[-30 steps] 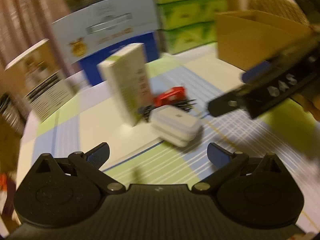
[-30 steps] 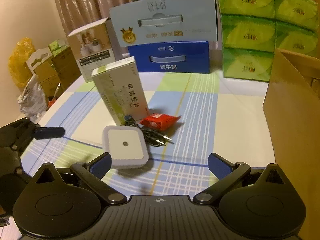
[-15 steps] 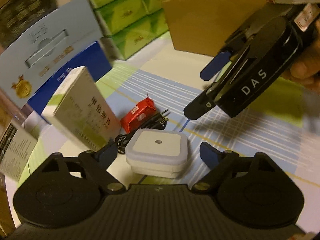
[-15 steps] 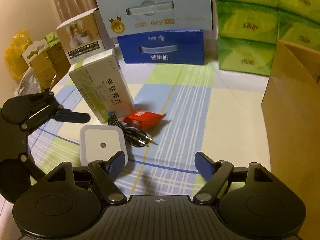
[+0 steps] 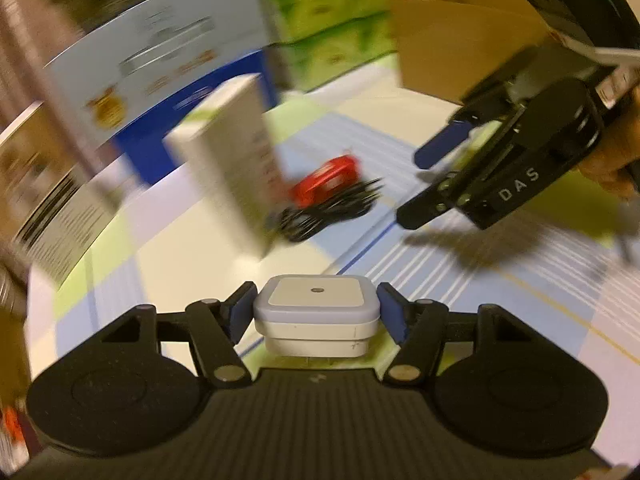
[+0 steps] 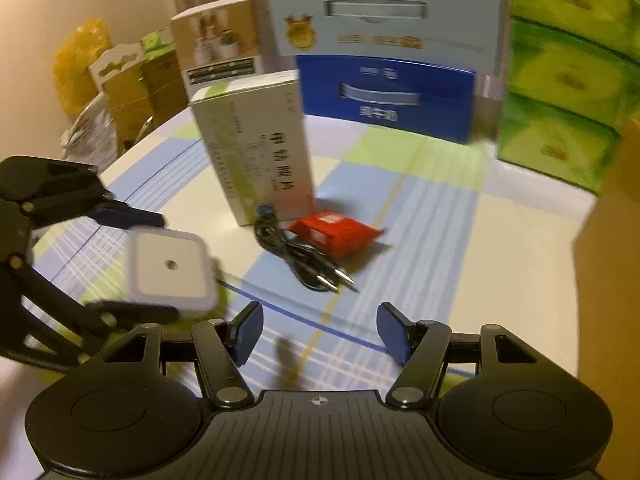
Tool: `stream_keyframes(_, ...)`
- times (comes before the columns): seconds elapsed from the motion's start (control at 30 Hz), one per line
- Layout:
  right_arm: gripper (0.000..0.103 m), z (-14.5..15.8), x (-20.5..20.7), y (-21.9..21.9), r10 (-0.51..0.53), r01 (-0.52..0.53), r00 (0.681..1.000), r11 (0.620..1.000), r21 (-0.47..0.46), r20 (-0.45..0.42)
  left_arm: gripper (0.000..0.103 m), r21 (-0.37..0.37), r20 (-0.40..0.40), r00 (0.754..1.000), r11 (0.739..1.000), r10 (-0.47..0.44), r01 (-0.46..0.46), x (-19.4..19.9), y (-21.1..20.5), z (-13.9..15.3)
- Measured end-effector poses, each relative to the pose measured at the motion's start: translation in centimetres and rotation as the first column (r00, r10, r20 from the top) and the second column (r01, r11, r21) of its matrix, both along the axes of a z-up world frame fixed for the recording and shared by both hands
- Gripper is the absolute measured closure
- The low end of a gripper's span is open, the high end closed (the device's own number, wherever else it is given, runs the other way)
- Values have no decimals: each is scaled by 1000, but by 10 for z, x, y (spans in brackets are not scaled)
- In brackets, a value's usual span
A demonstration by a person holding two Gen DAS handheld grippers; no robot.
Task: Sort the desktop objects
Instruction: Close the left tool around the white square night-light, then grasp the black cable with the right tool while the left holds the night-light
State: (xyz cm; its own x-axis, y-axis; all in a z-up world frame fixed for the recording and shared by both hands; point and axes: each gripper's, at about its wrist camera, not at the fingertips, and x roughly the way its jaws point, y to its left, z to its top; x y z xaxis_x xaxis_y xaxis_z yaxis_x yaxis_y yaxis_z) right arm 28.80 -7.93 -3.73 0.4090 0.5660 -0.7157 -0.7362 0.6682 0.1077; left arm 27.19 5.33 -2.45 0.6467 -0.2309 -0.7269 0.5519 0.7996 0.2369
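Left wrist view
- left gripper (image 5: 318, 312): jaws closing, blue pads flush against both sides of the white square plug-in light (image 5: 316, 320); clamped on it
- light position: between the fingers, low centre, just above the checked tablecloth (image 5: 500, 304)
- medicine box (image 5: 230, 164): upright, behind the light, blurred
- red packet (image 5: 326, 180): lying right of the medicine box, touching the black cable (image 5: 328, 210)
- right gripper (image 5: 424, 186): off to the right above the cloth, nothing between its fingers
- cardboard box (image 5: 460, 36): back right

Right wrist view
- right gripper (image 6: 320, 334): jaws closing, pads apart, nothing between them, only tablecloth (image 6: 500, 264) below
- light (image 6: 170, 270): left of frame, held in the left gripper (image 6: 148, 268), blurred
- cable (image 6: 304, 256): coiled, plugs pointing right, just beside the red packet (image 6: 336, 232)
- medicine box (image 6: 256, 148): upright behind cable and packet
- blue milk carton (image 6: 384, 96): at the back, pale carton (image 6: 380, 12) stacked on it
- green tissue packs (image 6: 560, 80): stacked, back right
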Motion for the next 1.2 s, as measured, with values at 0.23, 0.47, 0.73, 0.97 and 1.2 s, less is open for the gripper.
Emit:
stream_keyframes(0.23, 42, -14, 18, 23, 23, -21, 998, 999, -43, 65, 42, -68, 22, 979, 977, 203, -201, -16, 30, 1)
stream_keyframes(0.47, 47, -21, 24, 36, 45, -45, 998, 999, -4, 42, 42, -134, 33, 964, 957, 265, -258, -21, 31, -3)
stream_keyframes(0.73, 80, -16, 2, 29, -15, 16, 999, 999, -41, 28, 42, -142, 25, 957, 948, 290, -284, -30, 31, -4)
stream_keyframes(0.97, 82, -5, -43, -13, -186, 180, 968, 983, -46, -170, 42, -145, -11, 970, 959, 243, -242, -57, 12, 0)
stream_keyframes(1.2, 82, 9, -109, -69, -316, 310, 914, 949, -66, -254, 42, -132, -28, 991, 982, 132, -135, -102, -21, 9)
